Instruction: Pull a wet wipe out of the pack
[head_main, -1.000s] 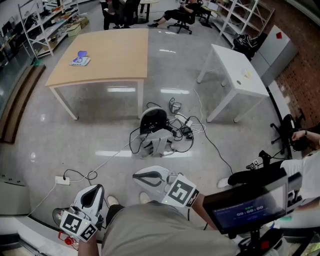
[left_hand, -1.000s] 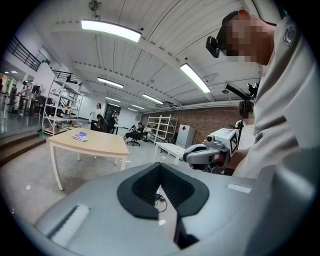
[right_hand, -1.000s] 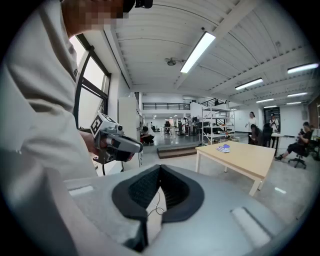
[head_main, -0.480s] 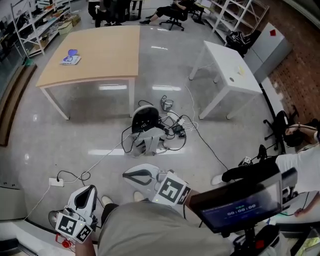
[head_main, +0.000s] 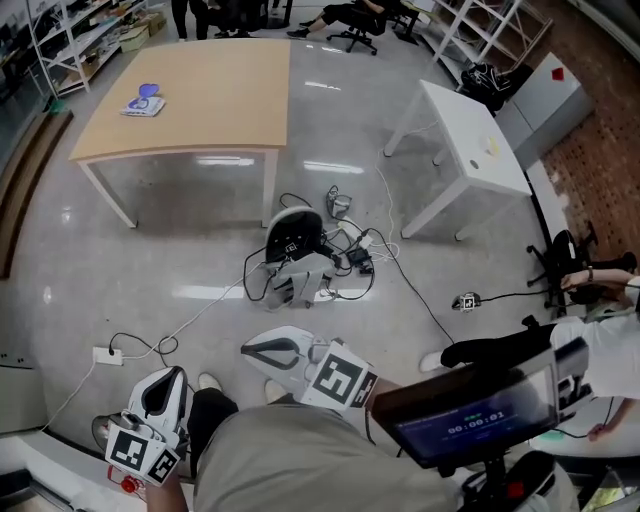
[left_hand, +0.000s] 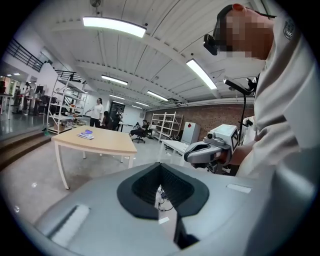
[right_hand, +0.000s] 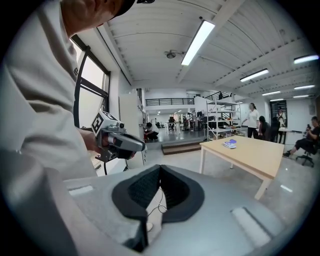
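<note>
Well, the small blue-and-white wipe pack (head_main: 143, 103) sits on the light wooden table (head_main: 225, 95), far ahead and to the left. The grey left gripper (head_main: 167, 376) looks nearer than the grey right gripper (head_main: 247, 350). Both are squeezed closed on nothing.

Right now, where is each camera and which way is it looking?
Head view: on the person's head, looking steeply down at the floor and wooden table; shows the left tool, right tool and the person's shirt.
Left gripper view: on the left tool, looking past its shut jaws; shows the right tool and the shirt.
Right gripper view: on the right tool, looking past its shut jaws; shows the left tool.
Shared: all three see the wooden table.
</note>
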